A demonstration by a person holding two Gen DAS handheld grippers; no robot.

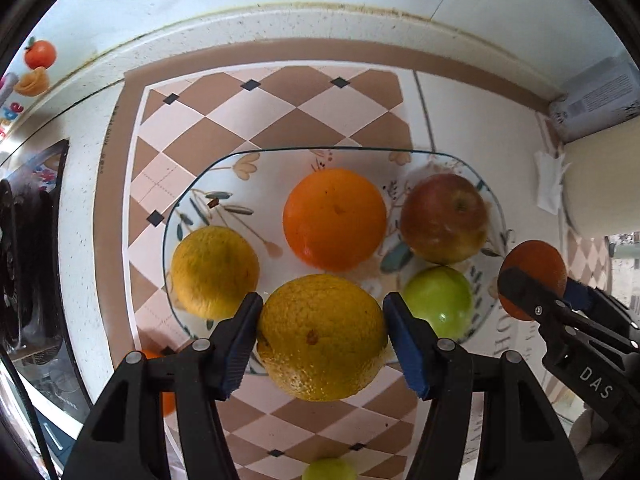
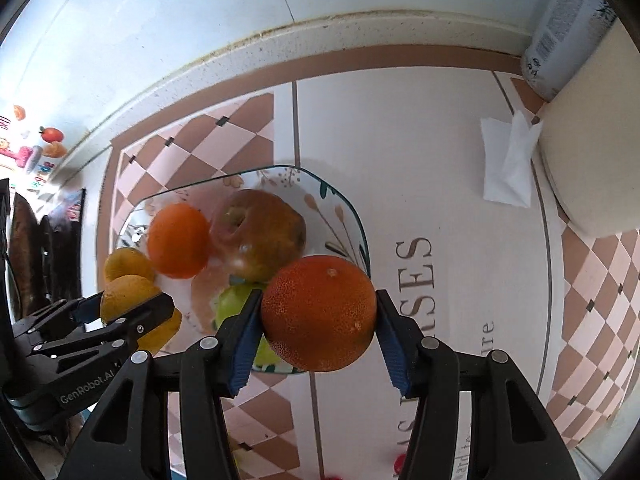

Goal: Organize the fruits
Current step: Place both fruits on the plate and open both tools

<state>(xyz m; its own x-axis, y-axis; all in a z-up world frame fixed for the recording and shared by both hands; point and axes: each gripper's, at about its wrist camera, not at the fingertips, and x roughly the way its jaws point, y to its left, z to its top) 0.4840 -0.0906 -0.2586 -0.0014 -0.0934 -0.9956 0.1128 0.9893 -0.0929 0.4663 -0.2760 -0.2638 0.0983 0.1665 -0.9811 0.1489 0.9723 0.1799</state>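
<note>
- Left hand-held gripper (image 1: 322, 344): blue pads pressed to both sides of a large yellow citrus (image 1: 322, 336), carried at the near rim of the glass plate (image 1: 208, 178).
- Right hand-held gripper (image 2: 318, 334): clamped on a dark orange (image 2: 319, 313), poised at the plate's right near edge.
- Plate contents: bright orange (image 1: 334, 219), red-green apple (image 1: 444, 218), green apple (image 1: 438, 300), second yellow citrus (image 1: 215, 272); floral print beneath.
- Strays: a green fruit (image 1: 329, 470) and an orange fruit (image 1: 166, 396), partly hidden, lie on the mat off the plate.
- Risk, judged: little bare plate remains; a round fruit set near the rim may roll off, or nudge the apples out.
- Risk, judged: both tools converge on one plate and could knock together, loosening a grip.
- Surface: table under a checked brown-and-pink mat (image 1: 280, 112) with lettering, speckled white edge behind.
- Room: white tiled wall, folded tissue (image 2: 506, 164), cream container, fruit stickers at far left.
</note>
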